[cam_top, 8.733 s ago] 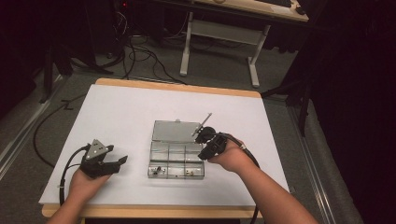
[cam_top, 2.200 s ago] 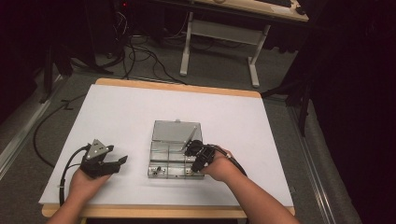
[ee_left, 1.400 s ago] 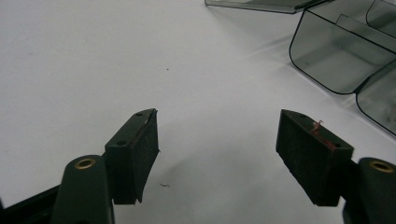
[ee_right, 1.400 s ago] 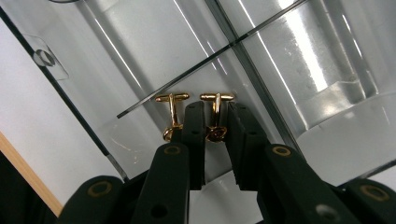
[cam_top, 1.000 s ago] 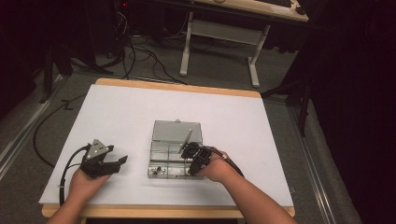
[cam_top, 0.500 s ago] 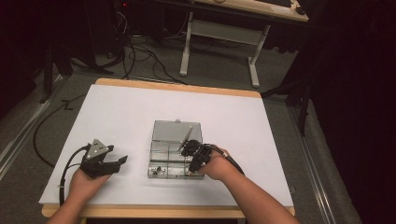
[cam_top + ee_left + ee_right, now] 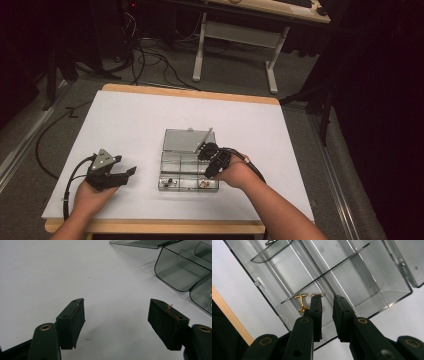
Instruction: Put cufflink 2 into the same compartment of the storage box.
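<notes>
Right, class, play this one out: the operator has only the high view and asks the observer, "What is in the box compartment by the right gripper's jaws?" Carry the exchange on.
Observer: A small gold stud-like piece lies in a corner compartment of the clear box, just beside the right gripper.
Operator: Is it gripped?
Observer: No. The jaws stand slightly apart and the narrow gap between them is empty.
Operator: And the left gripper?
Observer: The left gripper has its jaws wide over the white table with nothing between them, and a red thread clings to one pad.
</notes>
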`<control>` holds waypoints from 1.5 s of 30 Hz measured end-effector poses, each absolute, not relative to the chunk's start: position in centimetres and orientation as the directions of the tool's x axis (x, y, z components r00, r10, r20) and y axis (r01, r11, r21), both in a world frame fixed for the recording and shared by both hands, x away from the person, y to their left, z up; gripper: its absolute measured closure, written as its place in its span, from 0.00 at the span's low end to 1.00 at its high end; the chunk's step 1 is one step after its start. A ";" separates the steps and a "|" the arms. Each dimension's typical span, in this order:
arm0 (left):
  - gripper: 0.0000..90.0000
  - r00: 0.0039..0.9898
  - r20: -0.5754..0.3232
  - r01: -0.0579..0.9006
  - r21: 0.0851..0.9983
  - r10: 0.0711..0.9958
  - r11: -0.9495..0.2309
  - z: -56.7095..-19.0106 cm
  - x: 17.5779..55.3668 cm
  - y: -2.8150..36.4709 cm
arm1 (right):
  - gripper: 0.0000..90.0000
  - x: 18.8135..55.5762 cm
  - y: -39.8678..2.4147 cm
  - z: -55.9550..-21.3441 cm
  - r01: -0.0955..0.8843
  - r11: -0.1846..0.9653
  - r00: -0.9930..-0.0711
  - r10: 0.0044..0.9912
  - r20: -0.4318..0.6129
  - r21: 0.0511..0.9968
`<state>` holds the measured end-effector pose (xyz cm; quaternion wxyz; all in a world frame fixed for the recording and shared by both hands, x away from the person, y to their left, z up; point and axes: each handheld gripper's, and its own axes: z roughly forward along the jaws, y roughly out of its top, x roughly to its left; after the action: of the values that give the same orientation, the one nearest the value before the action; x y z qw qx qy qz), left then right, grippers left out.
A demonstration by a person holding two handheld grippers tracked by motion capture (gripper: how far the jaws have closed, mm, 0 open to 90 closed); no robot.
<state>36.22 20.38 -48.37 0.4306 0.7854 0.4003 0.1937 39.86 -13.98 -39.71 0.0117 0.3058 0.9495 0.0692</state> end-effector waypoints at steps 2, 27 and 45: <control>0.34 0.605 -0.039 0.462 0.831 0.795 -0.311 -48.4 36.2 20.4 | 0.87 39.9 -14.1 -39.5 0.582 0.799 -0.810 0.586 0.017 0.150; 0.33 0.610 -0.036 0.454 0.835 0.792 -0.311 -48.3 36.2 20.4 | 0.82 39.9 -20.5 -38.7 0.670 0.721 -0.729 0.684 -0.024 0.175; 0.33 0.610 -0.034 0.449 0.838 0.792 -0.309 -48.3 36.1 20.4 | 0.72 38.9 -27.9 -40.7 0.775 0.593 -0.604 0.797 -0.021 0.218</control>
<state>36.08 20.39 -48.35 0.4349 0.7847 0.3953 0.1973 38.87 -27.86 -40.68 0.0582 0.4411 0.8907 0.0938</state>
